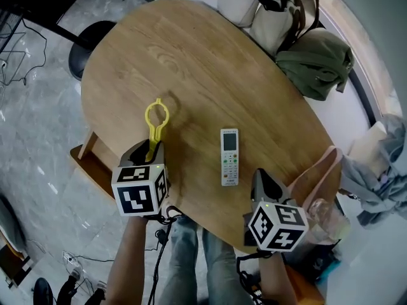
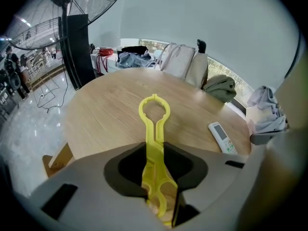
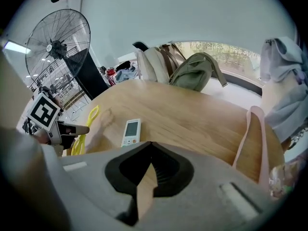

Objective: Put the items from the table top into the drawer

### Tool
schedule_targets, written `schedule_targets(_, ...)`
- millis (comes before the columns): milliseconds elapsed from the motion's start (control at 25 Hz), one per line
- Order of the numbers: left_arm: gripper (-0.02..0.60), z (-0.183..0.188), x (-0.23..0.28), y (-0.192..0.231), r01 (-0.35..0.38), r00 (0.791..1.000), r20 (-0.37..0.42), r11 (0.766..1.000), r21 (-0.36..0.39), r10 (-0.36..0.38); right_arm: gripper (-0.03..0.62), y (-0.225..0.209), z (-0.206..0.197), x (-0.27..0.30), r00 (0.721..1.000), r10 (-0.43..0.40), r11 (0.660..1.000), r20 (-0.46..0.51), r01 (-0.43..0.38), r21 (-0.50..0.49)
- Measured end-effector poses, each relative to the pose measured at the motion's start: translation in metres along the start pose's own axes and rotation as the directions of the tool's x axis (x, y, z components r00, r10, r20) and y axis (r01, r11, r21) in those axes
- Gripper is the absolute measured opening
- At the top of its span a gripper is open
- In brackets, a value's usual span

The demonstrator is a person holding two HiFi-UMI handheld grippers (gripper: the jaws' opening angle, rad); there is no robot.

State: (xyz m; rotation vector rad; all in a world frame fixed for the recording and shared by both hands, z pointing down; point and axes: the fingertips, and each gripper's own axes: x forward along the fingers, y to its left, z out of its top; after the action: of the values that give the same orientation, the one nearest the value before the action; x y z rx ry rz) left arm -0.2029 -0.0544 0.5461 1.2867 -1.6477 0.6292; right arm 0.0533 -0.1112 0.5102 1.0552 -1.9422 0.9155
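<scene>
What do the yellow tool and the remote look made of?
Yellow tool: probably moulded plastic, smooth and slightly glossy; uniform bright colour, thin seamless shape. Remote: probably hard white plastic, matt shell; small buttons too small to judge.

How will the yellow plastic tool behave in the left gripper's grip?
The yellow tool looks thin and light, and probably stiff: it sticks straight out of the left gripper without bending. Its smooth plastic may pivot or slip.

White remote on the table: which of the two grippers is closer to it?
Right. The right gripper sits just beside the near end of the white remote, jaws together and empty. The left gripper is farther away on the remote's other side, clamped on a yellow tool.
</scene>
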Motion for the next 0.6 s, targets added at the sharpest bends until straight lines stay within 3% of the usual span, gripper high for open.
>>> schedule_targets(600, 0.109, -0.043, -0.075, 0.08, -0.109, 0.992, 0.046, 0.984, -0.141, 0.117, 0.006, 0.062, -0.006, -0.017, 0.999, 0.045, 0.994, 0.006, -0.044, -0.102)
